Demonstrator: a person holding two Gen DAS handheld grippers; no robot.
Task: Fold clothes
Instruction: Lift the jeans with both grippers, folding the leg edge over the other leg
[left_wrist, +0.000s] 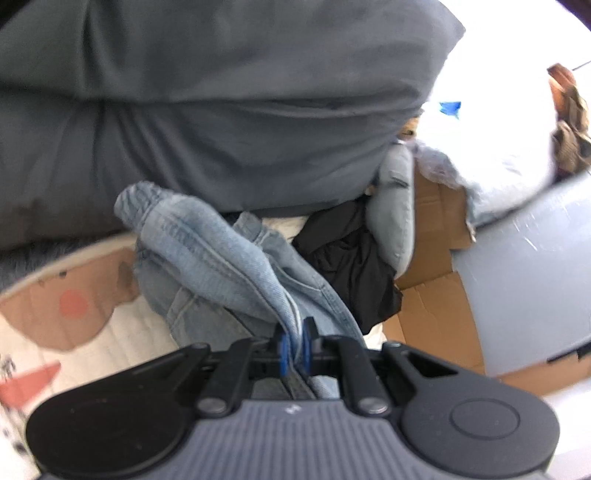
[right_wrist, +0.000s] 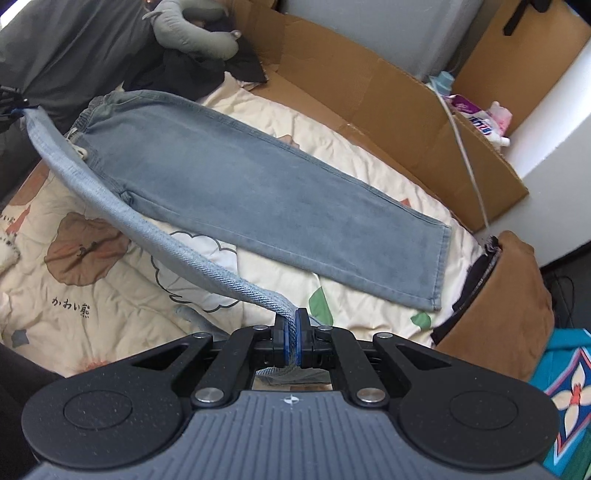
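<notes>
Left wrist view: the left gripper (left_wrist: 294, 345) is clamped on a fold of the jeans (left_wrist: 207, 254), its blue pads pressed tight on the denim near the waist end. The elastic waistband bunches up just ahead, in front of a grey cushion (left_wrist: 221, 110). A black garment (left_wrist: 351, 266) lies just beside the jeans, with cardboard (left_wrist: 432, 295) further right. The picture is blurred, so finer detail is hard to tell. Holding at the waist end seems meant to anchor one end of a leg for folding.

Right wrist view: the right gripper (right_wrist: 294, 338) is likewise closed, pinching the hem end of one trouser leg. That leg runs as a taut strip up to the left gripper (right_wrist: 14, 107) at the far left edge, raised clear of the quilt (right_wrist: 110, 295). The other leg lies flat and straight on the printed quilt, its hem toward a brown cushion (right_wrist: 517, 295). A flattened cardboard box (right_wrist: 369, 96) borders the bed. Stretching the lifted leg between both grippers probably keeps it straight so that it can be laid over the flat leg, halving the jeans lengthwise.
</notes>
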